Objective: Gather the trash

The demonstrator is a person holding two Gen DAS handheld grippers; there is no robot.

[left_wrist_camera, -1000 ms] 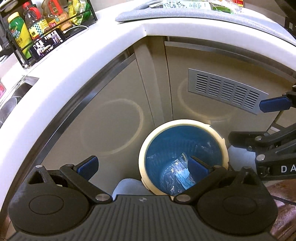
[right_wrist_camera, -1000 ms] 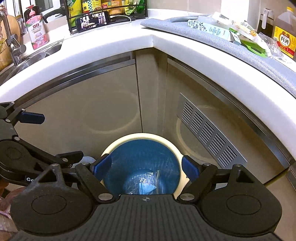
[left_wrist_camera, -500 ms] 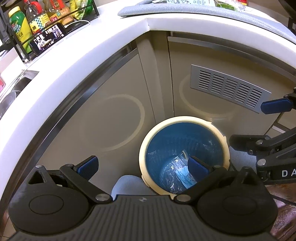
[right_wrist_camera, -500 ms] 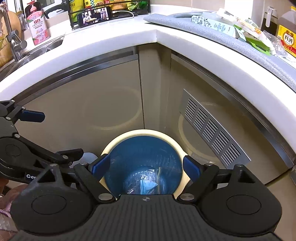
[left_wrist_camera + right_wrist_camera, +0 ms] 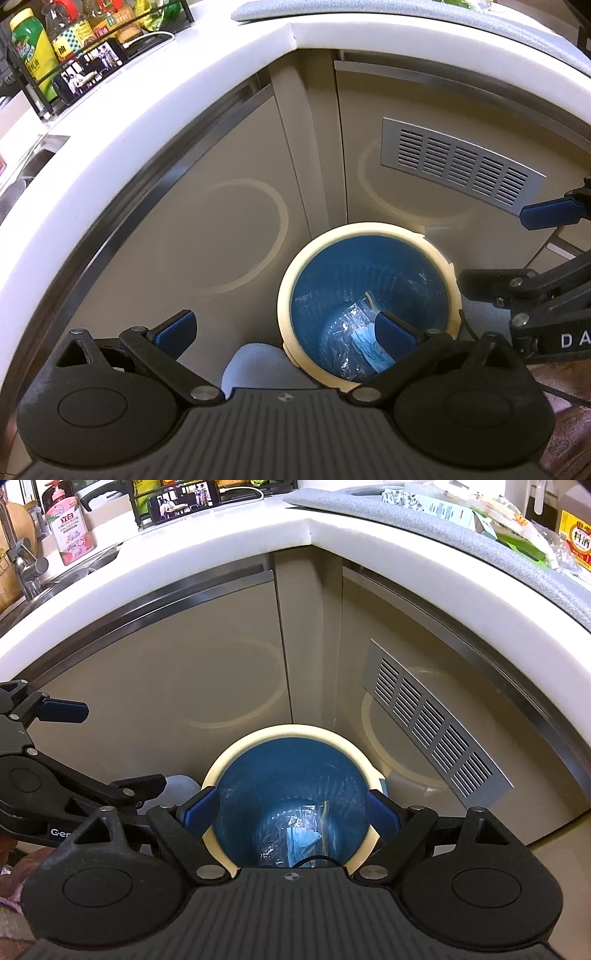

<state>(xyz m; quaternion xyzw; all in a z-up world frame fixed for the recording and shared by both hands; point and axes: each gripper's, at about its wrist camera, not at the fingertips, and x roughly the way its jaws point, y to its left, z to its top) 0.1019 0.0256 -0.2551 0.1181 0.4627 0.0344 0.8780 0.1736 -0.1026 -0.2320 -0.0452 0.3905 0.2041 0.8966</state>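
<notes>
Blue-lined round cream bin (image 5: 291,797) on floor in cupboard corner, crinkly clear plastic trash (image 5: 295,838) already inside, both grippers (image 5: 284,328) (image 5: 291,812) wide apart and empty above; low bump could tip bin.

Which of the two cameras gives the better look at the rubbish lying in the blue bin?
The right wrist view: it looks straight down into the bin, showing the crumpled plastic and blue scrap unobstructed. In the left wrist view, a fingertip partly covers it.
</notes>
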